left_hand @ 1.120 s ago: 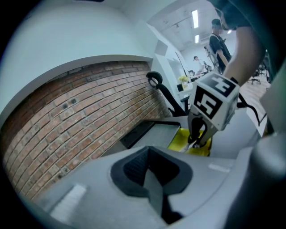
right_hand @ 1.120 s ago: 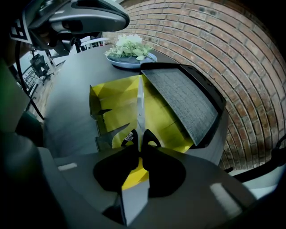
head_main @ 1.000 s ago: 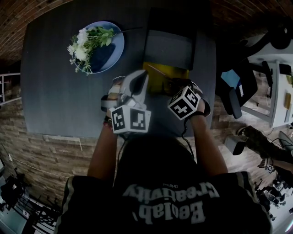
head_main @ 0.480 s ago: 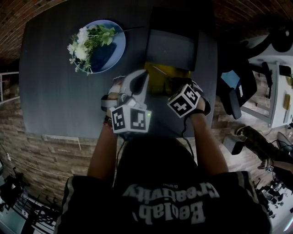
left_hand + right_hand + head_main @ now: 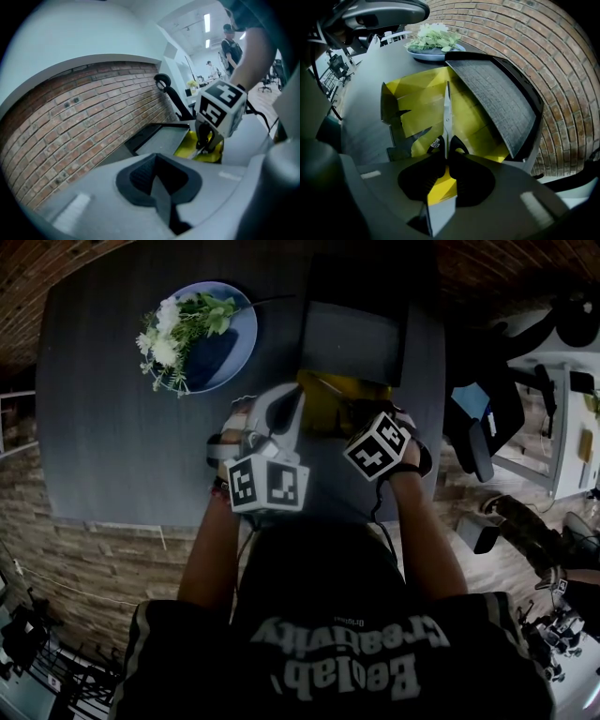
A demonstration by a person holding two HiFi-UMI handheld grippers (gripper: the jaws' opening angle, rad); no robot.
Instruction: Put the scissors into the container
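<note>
"Scissors (image 5: 446, 110) position?"
"Over the open yellow container (image 5: 412, 93), tips toward it. Right tongs (image 5: 444, 158) clamped on the black handles."
"Left tongs (image 5: 157, 180)?"
"Closed, empty, just left, above the tabletop (image 5: 122, 446)."

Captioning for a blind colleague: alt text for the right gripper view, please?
The right gripper grips black-handled scissors, blades pointing toward an open yellow container; a dark tray lies beside it, and a blue plate of flowers beyond.
</note>
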